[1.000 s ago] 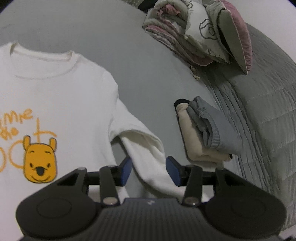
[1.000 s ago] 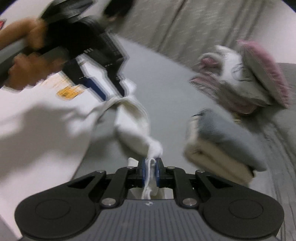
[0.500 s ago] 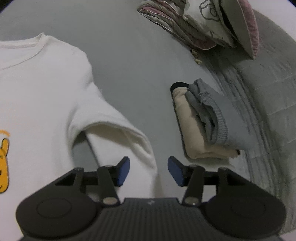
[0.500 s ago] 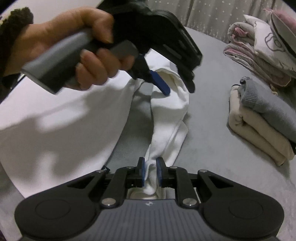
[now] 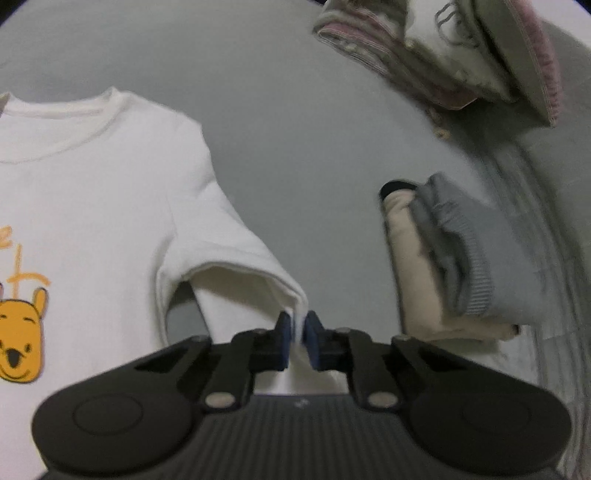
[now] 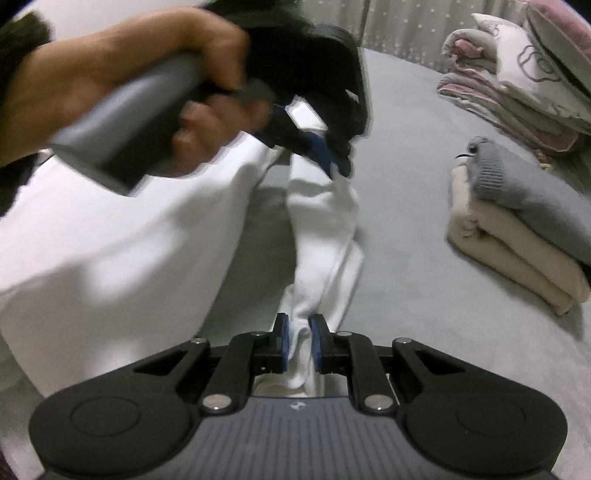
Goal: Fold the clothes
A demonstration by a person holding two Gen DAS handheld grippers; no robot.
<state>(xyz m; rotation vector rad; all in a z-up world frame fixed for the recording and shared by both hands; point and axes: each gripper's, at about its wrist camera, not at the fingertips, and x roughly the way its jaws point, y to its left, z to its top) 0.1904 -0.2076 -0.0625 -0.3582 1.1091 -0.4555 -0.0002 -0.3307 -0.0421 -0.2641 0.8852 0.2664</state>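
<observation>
1. The right gripper [image 6: 299, 341] stays clamped on the cuff end of the white sweatshirt's sleeve [image 6: 325, 236], just as half a second ago; the fabric bunches between its blue pads [image 6: 281, 341].
2. The left gripper [image 5: 298, 338], whose jaws stood wide apart over the sleeve half a second ago, has now closed to a narrow pinch on the folded edge of the sleeve near the armpit. In the right wrist view it [image 6: 325, 155] bites the upper sleeve, with the person's left hand [image 6: 122, 92] around its grey handle.
3. The sleeve now runs taut between the two grippers, lifted slightly off the grey bed surface [image 5: 295, 129].
4. The white sweatshirt [image 5: 92, 206] lies flat, face up, with its yellow bear print [image 5: 18, 336] to the left.
5. Well to the right sits a stack of folded clothes [image 6: 517, 225], grey on cream.
6. Farthest back, bundled pink-and-white bedding [image 6: 517, 74] rests by the curtain [image 6: 402, 33].
</observation>
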